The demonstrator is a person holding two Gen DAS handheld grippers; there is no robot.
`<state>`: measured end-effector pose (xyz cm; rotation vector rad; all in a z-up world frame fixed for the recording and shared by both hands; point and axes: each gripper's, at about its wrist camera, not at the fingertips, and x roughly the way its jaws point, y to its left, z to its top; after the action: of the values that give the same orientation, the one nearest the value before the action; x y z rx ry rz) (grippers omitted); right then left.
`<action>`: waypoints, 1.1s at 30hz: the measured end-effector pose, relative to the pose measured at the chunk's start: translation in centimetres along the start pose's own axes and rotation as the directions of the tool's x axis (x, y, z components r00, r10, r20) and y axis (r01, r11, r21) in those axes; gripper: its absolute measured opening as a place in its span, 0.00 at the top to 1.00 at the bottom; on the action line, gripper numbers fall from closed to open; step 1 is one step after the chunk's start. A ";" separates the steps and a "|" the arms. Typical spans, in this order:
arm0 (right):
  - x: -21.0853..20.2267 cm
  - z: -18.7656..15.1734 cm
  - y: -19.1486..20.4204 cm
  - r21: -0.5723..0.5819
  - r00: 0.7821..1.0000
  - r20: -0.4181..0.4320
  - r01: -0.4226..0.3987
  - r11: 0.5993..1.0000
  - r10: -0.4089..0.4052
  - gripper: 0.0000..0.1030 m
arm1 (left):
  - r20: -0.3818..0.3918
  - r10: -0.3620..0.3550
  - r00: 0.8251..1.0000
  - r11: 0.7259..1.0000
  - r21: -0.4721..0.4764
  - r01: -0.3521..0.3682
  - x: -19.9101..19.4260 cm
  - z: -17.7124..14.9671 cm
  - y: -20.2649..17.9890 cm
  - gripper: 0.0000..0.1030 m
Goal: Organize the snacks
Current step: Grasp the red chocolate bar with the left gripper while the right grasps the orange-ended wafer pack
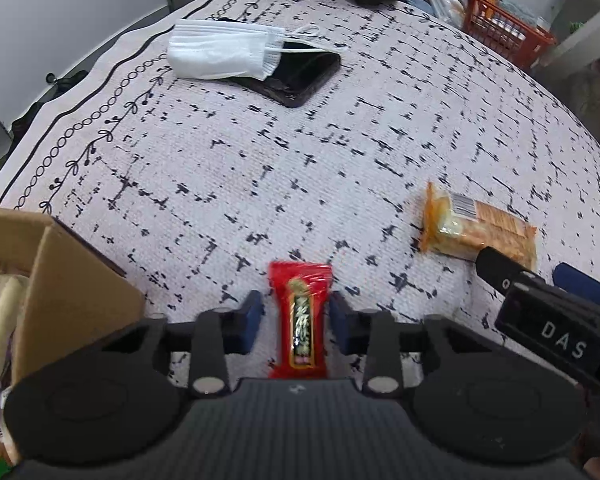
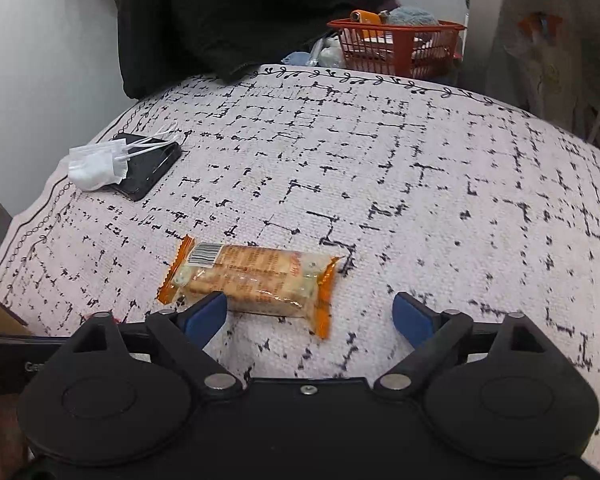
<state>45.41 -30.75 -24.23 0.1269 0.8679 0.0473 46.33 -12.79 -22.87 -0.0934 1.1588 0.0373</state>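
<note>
A red snack bar (image 1: 300, 320) lies on the patterned tablecloth between the fingers of my left gripper (image 1: 296, 314). The jaws stand a little apart on either side of it, with small gaps, not pressing it. An orange cracker packet (image 1: 478, 230) lies to the right; in the right wrist view the cracker packet (image 2: 252, 280) lies just ahead of my right gripper (image 2: 310, 312), which is wide open with its left fingertip (image 2: 204, 314) at the packet's near edge. A cardboard box (image 1: 60, 292) holding snacks stands at the left.
A black phone (image 1: 300, 72) with a white face mask (image 1: 224, 50) on it lies at the far left of the table. An orange basket (image 2: 400, 46) and dark clothing (image 2: 240, 12) sit beyond the far edge. The right gripper (image 1: 560, 320) shows in the left wrist view.
</note>
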 end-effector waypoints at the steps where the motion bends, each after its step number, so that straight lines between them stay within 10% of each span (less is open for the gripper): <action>1: 0.2 0.2 0.2 -0.005 1.000 0.001 0.009 1.000 -0.009 0.10 | -0.003 -0.003 1.000 1.000 -0.006 0.003 0.0 0.1 0.1 0.73; 13: 1.7 2.8 1.7 -0.185 0.999 -0.002 0.045 0.982 -0.046 0.06 | -0.002 -0.030 1.000 0.998 -0.060 0.030 -1.8 1.1 0.7 0.77; 26: 2.3 5.2 5.8 -0.497 1.000 -0.010 0.006 0.868 -0.013 0.04 | -0.001 -0.057 0.998 0.989 -0.134 0.057 -3.0 2.2 1.4 0.77; 33: 3.0 5.2 5.7 -0.512 0.986 -0.164 -0.087 0.855 0.003 0.40 | 0.000 -0.074 0.997 0.985 -0.156 0.073 -4.2 2.2 1.5 0.78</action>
<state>51.43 -25.27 -22.43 -0.3709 0.9832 0.3387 46.57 -11.03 -18.17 -0.2752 1.1563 0.0624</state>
